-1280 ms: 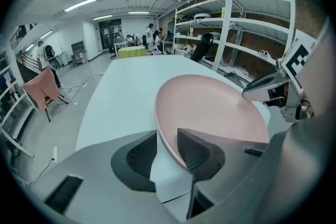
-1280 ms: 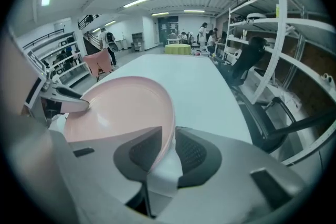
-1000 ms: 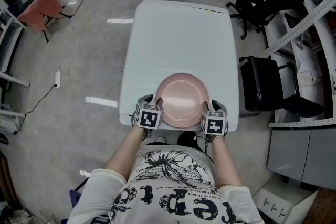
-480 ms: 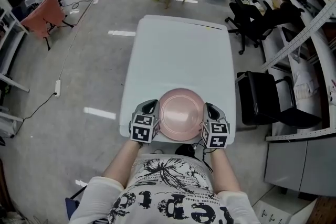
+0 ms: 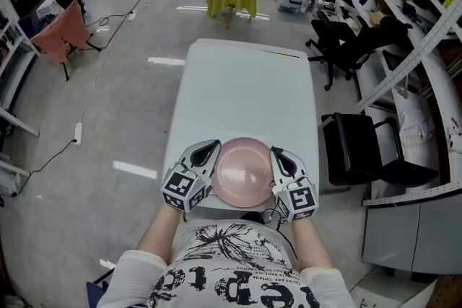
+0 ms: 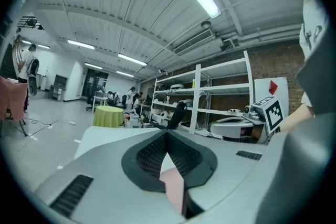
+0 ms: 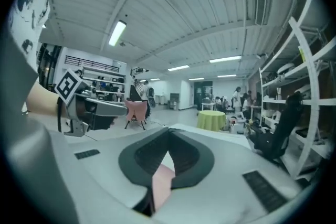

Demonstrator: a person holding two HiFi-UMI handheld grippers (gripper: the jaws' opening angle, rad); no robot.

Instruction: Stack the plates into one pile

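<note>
Evidently the pink plate (image 5: pixel 244 173) is pinched at opposite rims by the closed left gripper (image 5: pixel 209 154) and right gripper (image 5: pixel 278 155); it should be kept level above the tabletop (image 5: pixel 245 90).

The pink plate (image 5: pixel 244 172) filled the gap between the left gripper (image 5: pixel 208 150) and the right gripper (image 5: pixel 279 155) at the near edge of the white table (image 5: pixel 245 86), blocking any inward pass. Beyond it the tabletop lay open to its far end; black chairs (image 5: pixel 361 148) crowded the right side.
</note>
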